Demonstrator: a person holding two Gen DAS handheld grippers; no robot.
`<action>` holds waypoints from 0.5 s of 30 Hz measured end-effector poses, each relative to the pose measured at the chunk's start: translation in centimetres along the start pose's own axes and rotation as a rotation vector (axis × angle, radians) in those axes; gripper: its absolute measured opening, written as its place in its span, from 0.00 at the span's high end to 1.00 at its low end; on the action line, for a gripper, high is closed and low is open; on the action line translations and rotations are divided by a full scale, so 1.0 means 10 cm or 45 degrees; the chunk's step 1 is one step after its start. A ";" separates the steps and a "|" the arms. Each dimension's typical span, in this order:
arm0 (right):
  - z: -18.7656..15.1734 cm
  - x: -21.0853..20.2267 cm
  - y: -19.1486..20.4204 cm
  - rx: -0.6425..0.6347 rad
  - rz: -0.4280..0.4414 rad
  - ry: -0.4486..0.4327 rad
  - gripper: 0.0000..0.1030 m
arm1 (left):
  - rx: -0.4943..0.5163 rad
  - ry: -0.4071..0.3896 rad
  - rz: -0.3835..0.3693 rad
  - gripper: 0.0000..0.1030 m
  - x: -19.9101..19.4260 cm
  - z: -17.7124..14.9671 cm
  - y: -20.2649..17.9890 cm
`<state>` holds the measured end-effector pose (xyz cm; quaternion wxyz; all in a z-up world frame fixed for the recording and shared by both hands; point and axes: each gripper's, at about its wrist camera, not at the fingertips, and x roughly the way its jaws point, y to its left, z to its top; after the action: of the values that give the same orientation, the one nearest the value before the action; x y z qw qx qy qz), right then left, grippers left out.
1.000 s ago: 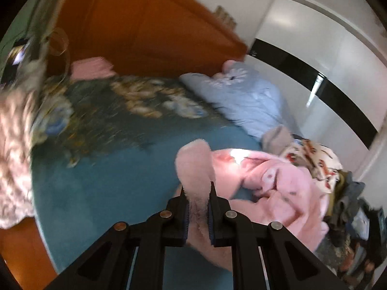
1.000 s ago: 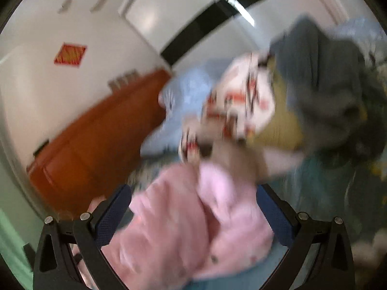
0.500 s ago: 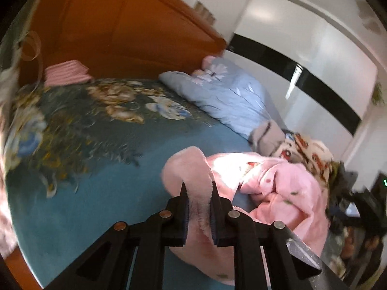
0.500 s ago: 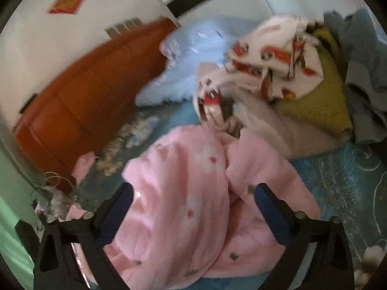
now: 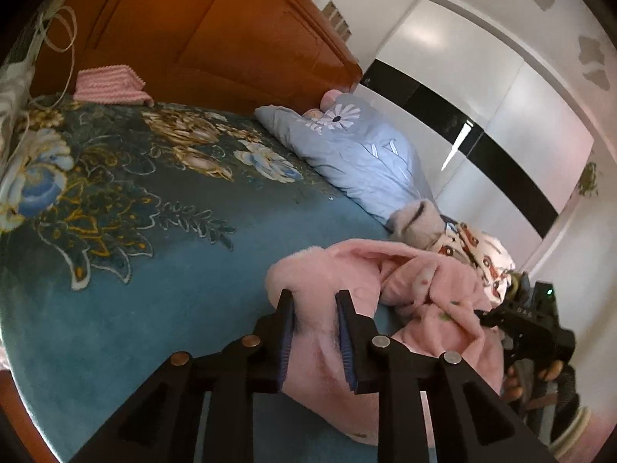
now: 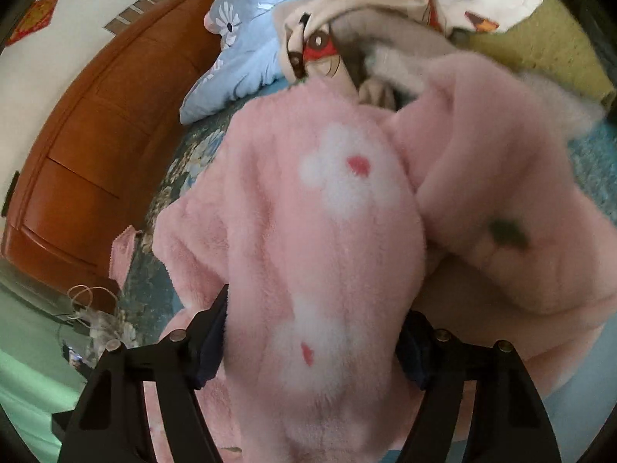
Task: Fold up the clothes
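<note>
- The fuzzy pink fleece garment lies crumpled on the teal floral bedspread, its bulk running straight ahead of your right gripper.
- Right jaws are closing around a thick fold.
- Left gripper is opening, an edge between its pads.

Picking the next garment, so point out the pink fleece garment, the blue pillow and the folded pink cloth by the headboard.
pink fleece garment (image 6: 327,231): right wrist view, white flower patch.
blue pillow (image 5: 358,150): left wrist view, middle.
folded pink cloth (image 5: 110,85): left wrist view, top face.
</note>
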<state>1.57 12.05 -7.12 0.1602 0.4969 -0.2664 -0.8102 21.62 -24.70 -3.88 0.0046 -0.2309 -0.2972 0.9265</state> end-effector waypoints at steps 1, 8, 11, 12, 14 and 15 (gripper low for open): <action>0.00 0.01 -0.01 0.016 0.008 0.007 0.27 | -0.017 -0.007 -0.004 0.74 -0.02 0.01 0.02; -0.05 0.02 -0.18 0.153 0.104 0.087 0.27 | -0.096 -0.030 0.001 0.71 -0.10 0.02 0.13; -0.08 0.01 -0.27 0.234 0.158 0.110 0.27 | -0.093 -0.017 0.005 0.70 -0.09 0.02 0.14; -0.09 -0.03 -0.27 0.238 0.156 0.096 0.27 | -0.089 -0.014 0.007 0.68 -0.08 0.01 0.13; -0.09 -0.19 -0.24 0.208 0.132 0.009 0.36 | -0.085 -0.010 0.009 0.65 -0.07 0.01 0.12; -0.08 -0.26 -0.20 0.191 0.125 -0.011 0.52 | -0.087 -0.008 0.009 0.63 -0.07 0.01 0.13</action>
<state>3.52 14.81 -6.73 0.1607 0.4905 -0.3511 -0.7812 22.34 -25.88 -4.24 -0.0073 -0.2289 -0.3277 0.9166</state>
